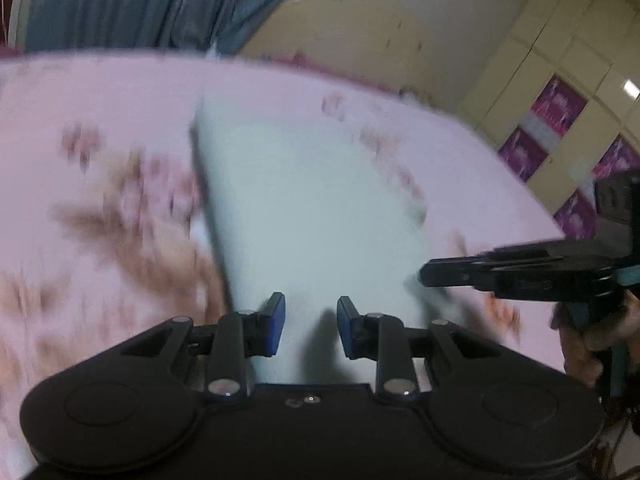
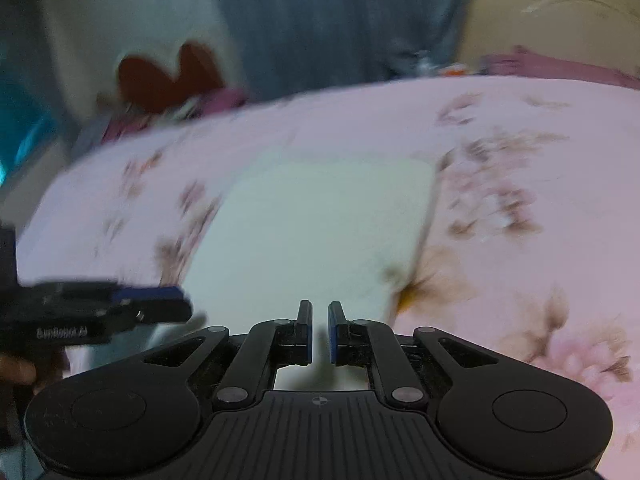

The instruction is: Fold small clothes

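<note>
A pale white-green cloth [image 1: 304, 208] lies flat on the pink flowered bed sheet [image 1: 100, 128]; it also shows in the right wrist view [image 2: 312, 224]. My left gripper [image 1: 311, 330] is open and empty, just above the cloth's near edge. My right gripper [image 2: 319, 332] has its jaws nearly together with a narrow gap and nothing between them, over the cloth's near edge. The right gripper shows side-on in the left wrist view [image 1: 428, 274] at the cloth's right edge. The left gripper shows side-on in the right wrist view [image 2: 176, 304]. Both views are motion-blurred.
A blue-grey curtain [image 1: 160, 4] hangs behind the bed. A cream wardrobe with purple panels [image 1: 560, 108] stands at the right. A white and red-brown object [image 2: 168, 72] sits beyond the bed's far edge. The flowered sheet [image 2: 520, 200] spreads around the cloth.
</note>
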`<move>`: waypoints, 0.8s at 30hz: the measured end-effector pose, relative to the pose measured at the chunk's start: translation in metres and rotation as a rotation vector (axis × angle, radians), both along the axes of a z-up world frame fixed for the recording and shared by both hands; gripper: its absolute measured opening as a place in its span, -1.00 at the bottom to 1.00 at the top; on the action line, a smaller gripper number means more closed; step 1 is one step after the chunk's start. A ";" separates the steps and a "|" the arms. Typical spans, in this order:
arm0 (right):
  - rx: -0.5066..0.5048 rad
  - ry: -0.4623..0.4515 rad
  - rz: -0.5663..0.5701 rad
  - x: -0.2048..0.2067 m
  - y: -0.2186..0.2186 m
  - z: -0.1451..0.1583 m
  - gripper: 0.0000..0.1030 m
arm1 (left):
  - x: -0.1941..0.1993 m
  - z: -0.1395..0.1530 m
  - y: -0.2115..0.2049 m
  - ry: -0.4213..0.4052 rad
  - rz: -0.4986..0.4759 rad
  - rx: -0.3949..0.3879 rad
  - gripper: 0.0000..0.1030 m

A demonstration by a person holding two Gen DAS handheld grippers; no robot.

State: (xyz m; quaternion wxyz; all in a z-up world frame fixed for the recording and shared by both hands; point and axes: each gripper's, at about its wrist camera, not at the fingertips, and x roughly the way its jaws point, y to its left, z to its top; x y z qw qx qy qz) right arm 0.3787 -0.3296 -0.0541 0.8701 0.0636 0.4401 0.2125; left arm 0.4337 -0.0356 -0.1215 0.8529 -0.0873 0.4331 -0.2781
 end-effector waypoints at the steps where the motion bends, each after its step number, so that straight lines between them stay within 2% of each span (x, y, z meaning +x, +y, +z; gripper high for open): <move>1: -0.069 0.036 0.007 0.000 0.006 -0.013 -0.87 | -0.004 -0.006 0.000 0.024 -0.007 0.000 -0.48; 2: -0.102 0.036 0.011 -0.002 0.007 -0.020 -0.87 | -0.007 -0.005 0.000 0.016 -0.018 0.007 -0.48; 4: -0.047 0.023 -0.012 -0.003 -0.001 -0.013 -0.87 | -0.003 0.008 0.003 -0.004 -0.010 0.016 -0.48; 5: -0.030 -0.012 -0.025 -0.002 -0.005 -0.005 -0.87 | 0.003 0.015 0.005 -0.035 0.010 0.006 -0.43; 8: -0.002 -0.125 -0.072 0.012 -0.009 0.018 -0.87 | 0.033 0.034 0.001 -0.138 0.068 0.052 -0.22; 11: 0.015 -0.171 -0.103 0.040 -0.003 0.022 -0.87 | 0.070 0.034 -0.010 -0.163 0.124 0.081 0.05; 14: 0.013 -0.165 -0.114 0.064 0.007 0.008 -0.87 | 0.099 0.018 -0.019 -0.121 0.169 0.109 0.01; 16: -0.032 -0.129 -0.098 0.076 0.015 -0.008 -0.87 | 0.112 0.001 -0.024 -0.038 0.173 0.138 0.06; 18: -0.028 -0.110 -0.102 0.080 0.011 -0.019 -0.88 | 0.112 -0.001 -0.019 -0.024 0.196 0.114 0.15; 21: 0.002 -0.112 -0.119 0.073 0.001 -0.005 -0.86 | 0.100 0.012 -0.012 -0.054 0.205 0.134 0.20; 22: 0.024 -0.137 -0.133 0.065 -0.007 0.001 -0.79 | 0.093 0.015 -0.009 -0.066 0.204 0.132 0.39; 23: 0.048 -0.142 -0.151 0.061 -0.015 0.005 -0.58 | 0.087 0.017 -0.006 -0.067 0.206 0.134 0.54; 24: 0.076 -0.137 -0.175 0.057 -0.026 0.005 0.28 | 0.083 0.018 -0.004 -0.061 0.211 0.139 0.55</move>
